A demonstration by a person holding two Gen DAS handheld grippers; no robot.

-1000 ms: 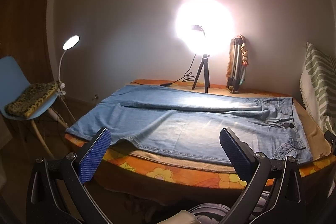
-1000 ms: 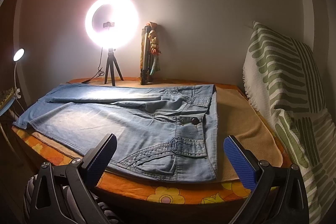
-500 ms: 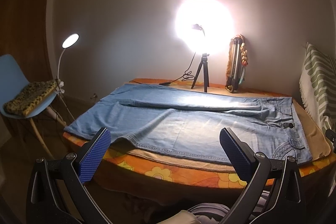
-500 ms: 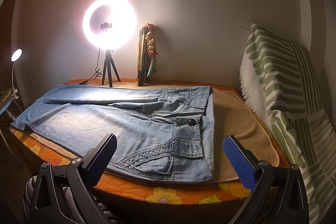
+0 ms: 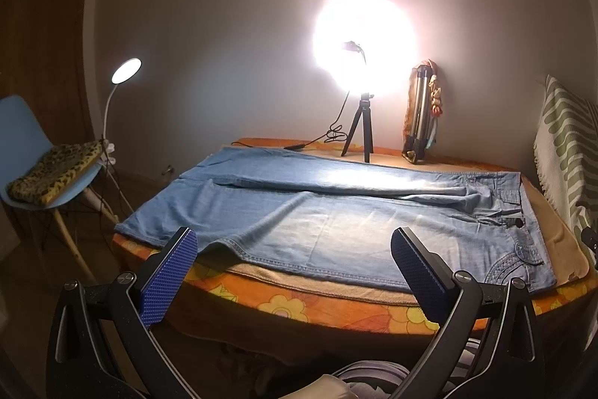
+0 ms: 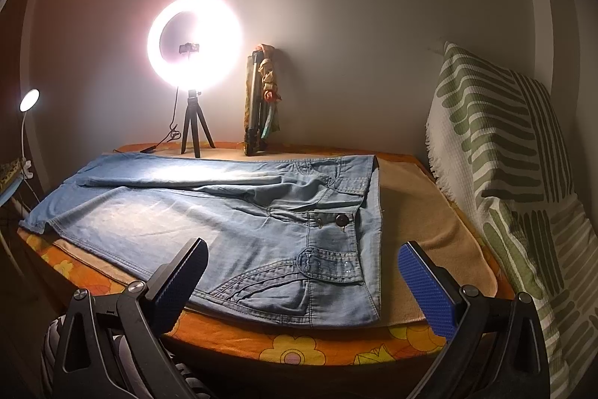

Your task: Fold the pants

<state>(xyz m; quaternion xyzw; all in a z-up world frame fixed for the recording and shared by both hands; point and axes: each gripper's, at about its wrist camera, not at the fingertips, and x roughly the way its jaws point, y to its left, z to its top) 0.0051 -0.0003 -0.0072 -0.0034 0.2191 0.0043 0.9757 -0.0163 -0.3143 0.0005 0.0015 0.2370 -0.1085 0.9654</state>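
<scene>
**Jeans laid flat, both tongs empty**

I hold my left tongs [image 5: 293, 272] and right tongs [image 6: 301, 281] spread wide at the near edge of the table [image 6: 299, 348], gripping nothing. The pants [image 5: 336, 223], pale blue denim, lie spread lengthwise across the table on a tan cloth [image 6: 422, 223], waistband [image 6: 368, 212] to my right, hems to my left. The legs lie side by side, with a ridge of loose cloth running between them.

I judge the denim soft but fairly heavy: it should drape and sag between two holds, and it won't slip easily off the ribbed pads. A doubled edge gives the surest bite, so I would take the near corner of the waistband with my right tongs and the near hem [image 5: 224, 245] with my left.

The table wears an orange flowered cover. At the back stand a glaring ring light [image 6: 194, 40] and a folded tripod [image 6: 258, 107]; a striped throw [image 6: 515, 156] hangs at right, a blue chair [image 5: 26, 144] sits at left.
</scene>
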